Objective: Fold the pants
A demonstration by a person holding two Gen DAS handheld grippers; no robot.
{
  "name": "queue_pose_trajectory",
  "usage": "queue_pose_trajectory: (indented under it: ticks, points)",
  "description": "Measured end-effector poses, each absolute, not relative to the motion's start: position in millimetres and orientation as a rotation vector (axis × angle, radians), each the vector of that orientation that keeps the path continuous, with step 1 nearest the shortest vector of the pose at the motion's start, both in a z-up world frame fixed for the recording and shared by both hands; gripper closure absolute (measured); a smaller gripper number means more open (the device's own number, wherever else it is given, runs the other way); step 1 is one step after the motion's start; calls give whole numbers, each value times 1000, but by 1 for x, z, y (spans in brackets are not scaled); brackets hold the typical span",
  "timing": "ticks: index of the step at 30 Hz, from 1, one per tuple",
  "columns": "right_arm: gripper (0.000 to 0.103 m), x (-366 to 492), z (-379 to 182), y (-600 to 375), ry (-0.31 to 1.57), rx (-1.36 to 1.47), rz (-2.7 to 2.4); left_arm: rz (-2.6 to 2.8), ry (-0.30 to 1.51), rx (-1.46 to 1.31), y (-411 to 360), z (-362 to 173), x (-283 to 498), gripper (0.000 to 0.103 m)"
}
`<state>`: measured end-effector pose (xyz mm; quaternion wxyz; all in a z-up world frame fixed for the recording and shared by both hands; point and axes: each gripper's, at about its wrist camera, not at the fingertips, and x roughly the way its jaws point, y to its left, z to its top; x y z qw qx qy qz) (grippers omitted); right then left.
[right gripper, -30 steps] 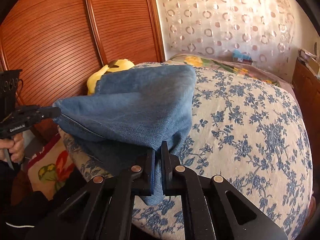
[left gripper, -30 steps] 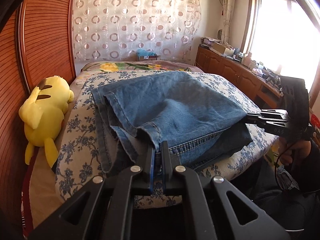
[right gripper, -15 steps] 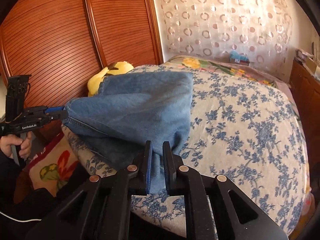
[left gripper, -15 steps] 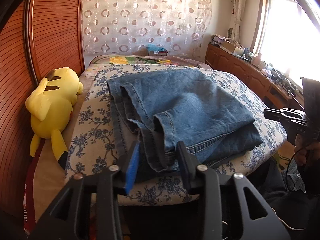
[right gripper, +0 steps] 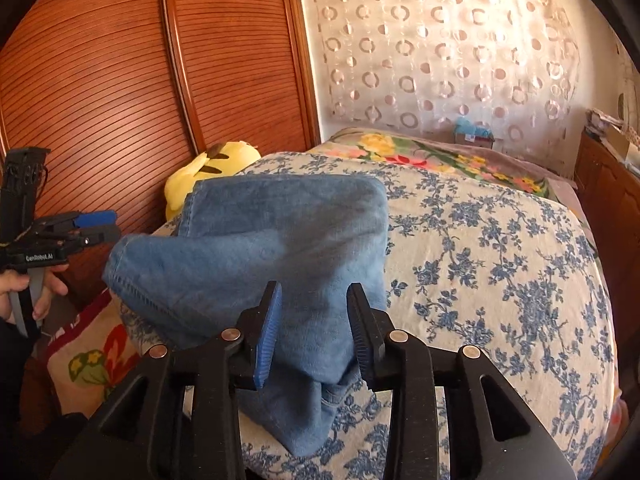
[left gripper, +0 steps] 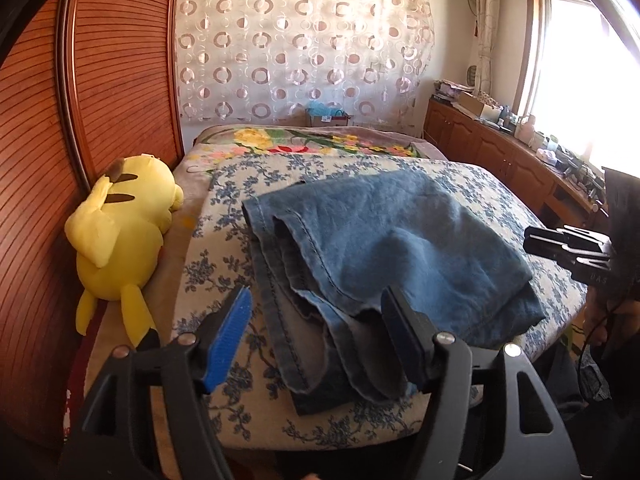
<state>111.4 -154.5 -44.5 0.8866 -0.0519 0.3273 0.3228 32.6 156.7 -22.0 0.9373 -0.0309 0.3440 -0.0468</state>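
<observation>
The blue jeans (left gripper: 384,248) lie folded in a thick stack on the bed's flowered cover (left gripper: 216,272). My left gripper (left gripper: 320,320) hangs over their near hem ends. Its jaws are opening wide, the denim lies below and between them, and the pads touch nothing. In the right wrist view the folded jeans (right gripper: 280,240) bulge up at the bed's corner. My right gripper (right gripper: 314,320) straddles the fold with its jaws opening, and its pads stand off the cloth. Each gripper shows in the other's view: the right gripper (left gripper: 560,244) and the left gripper (right gripper: 80,228).
A yellow plush toy (left gripper: 120,236) lies along the bed's left side against the slatted wooden wardrobe (left gripper: 120,80). A low wooden cabinet (left gripper: 500,152) crowded with things runs under the window. A small box (left gripper: 328,116) stands beyond the bed's far end. A person's hand (right gripper: 24,288) holds the left gripper.
Both grippers were shut on the jeans' edge and have opened and let go. The denim has dropped onto the bed. The left gripper has drawn back from the stack.
</observation>
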Motion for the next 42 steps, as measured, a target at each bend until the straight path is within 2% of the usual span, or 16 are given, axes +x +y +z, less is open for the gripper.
queue_pose_trajectory:
  ticks: [8, 26, 30, 34, 38, 42]
  points:
    - [69, 122, -66, -140, 720, -120, 673, -54, 689, -40, 157, -19, 59, 36]
    - [62, 129, -97, -134, 762, -135, 655, -85, 752, -27, 151, -54, 145, 37]
    - [61, 129, -97, -134, 762, -133, 656, -81, 775, -29, 156, -58, 161, 55]
    - [61, 130, -97, -135, 764, -126, 658, -90, 797, -13, 156, -62, 168, 64]
    - [61, 131, -98, -136, 766, -120, 660, -111, 788, -4, 156, -60, 169, 92]
    - [60, 131, -98, -136, 767, -119, 660, -100, 725, 26, 152, -43, 165, 94]
